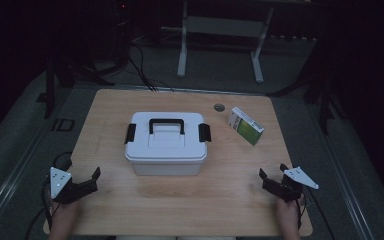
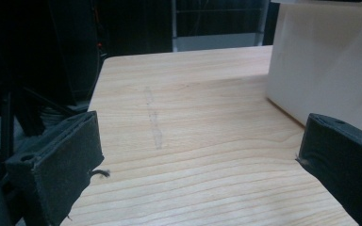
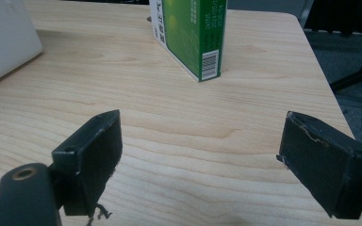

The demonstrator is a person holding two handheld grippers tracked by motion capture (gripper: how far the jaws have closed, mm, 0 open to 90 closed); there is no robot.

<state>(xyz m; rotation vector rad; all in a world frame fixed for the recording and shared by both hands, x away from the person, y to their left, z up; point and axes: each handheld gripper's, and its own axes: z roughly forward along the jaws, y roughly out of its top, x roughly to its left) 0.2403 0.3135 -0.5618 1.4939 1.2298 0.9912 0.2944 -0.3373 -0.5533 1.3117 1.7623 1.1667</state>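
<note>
A white lidded storage box with a black handle and black side latches stands shut at the middle of the wooden table. A green and white carton stands to its right, near the far right corner. My left gripper rests open at the near left edge, well left of the box, whose white wall rises ahead on the right. My right gripper sits open at the near right, with the carton straight ahead and nothing between its jaws.
A small round grommet is set in the tabletop behind the box. A white desk frame and cables lie on the floor beyond the far edge. Bare wood stretches between both grippers and the box.
</note>
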